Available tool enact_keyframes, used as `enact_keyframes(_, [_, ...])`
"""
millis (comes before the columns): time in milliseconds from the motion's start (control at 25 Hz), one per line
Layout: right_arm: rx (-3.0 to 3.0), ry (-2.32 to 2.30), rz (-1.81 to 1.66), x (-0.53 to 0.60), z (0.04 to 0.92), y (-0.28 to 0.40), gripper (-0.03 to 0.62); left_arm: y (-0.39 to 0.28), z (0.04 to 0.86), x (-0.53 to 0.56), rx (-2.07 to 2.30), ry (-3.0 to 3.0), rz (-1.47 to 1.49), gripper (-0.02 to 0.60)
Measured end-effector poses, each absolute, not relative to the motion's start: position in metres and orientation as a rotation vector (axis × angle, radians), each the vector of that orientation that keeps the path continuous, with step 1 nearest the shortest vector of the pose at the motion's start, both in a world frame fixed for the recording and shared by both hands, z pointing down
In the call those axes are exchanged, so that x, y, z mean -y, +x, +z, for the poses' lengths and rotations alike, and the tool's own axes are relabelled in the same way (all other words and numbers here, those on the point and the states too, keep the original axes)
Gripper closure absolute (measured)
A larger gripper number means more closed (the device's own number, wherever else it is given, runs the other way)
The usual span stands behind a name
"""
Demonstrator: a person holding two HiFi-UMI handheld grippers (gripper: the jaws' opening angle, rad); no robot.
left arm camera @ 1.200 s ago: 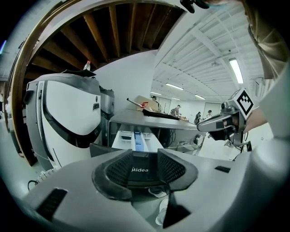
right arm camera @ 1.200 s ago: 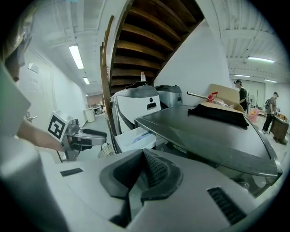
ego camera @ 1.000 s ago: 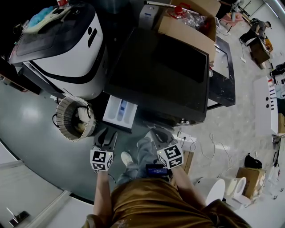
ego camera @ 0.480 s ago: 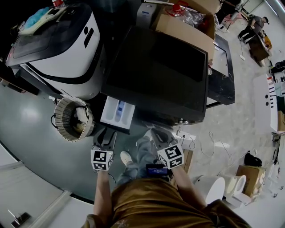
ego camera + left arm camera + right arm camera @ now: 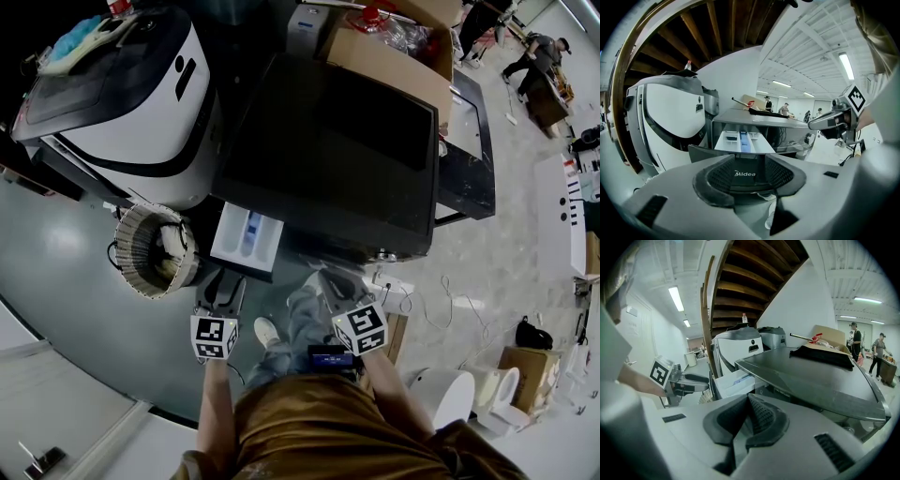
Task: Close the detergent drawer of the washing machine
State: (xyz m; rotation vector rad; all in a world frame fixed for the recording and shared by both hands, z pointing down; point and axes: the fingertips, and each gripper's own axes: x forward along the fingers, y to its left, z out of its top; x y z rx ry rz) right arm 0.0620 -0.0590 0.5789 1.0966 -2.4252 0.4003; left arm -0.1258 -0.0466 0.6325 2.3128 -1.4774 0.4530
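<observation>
The dark grey washing machine [image 5: 328,150] fills the middle of the head view. Its white detergent drawer [image 5: 248,236] with a blue compartment stands pulled out towards me. My left gripper [image 5: 223,283] is right at the drawer's front edge. In the left gripper view the drawer's dark front panel [image 5: 745,174] lies between the jaws of the left gripper [image 5: 749,177], which have just been opening; the pads stand apart from it. My right gripper [image 5: 328,279] hangs to the right of the drawer, below the machine's front, holding nothing. The pads of the right gripper [image 5: 748,405] meet.
A white top-loading machine [image 5: 122,84] stands at the left, with a round woven basket [image 5: 155,248] on the floor in front of it. A cardboard box [image 5: 403,47] sits behind the washer. A power strip and cables [image 5: 389,286] lie on the floor at the right.
The left gripper's jaws stand a little wider apart than before. Both hands and the drawer keep their places.
</observation>
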Motion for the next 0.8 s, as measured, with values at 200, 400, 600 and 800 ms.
enact_keyframes(200, [2.420,1.110,0.407,0.0601,0.5783,0.0652,0.582,-0.1265,0.6327,0.0471,1.485,2.301,0.456,0.377])
enact_keyframes(400, [2.421,1.111,0.409,0.0610,0.5796,0.0652,0.582,-0.1253,0.6337,0.0470,1.487,2.293,0.454,0.377])
enact_keyframes(600, [2.423,1.112,0.414,0.0626,0.5799,0.0629,0.582,-0.1252,0.6332,0.0478,1.479,2.294,0.453,0.374])
enact_keyframes(800, [2.425,1.114,0.416,0.0644,0.5805,0.0611,0.582,-0.1252,0.6332,0.0486,1.475,2.295,0.452,0.374])
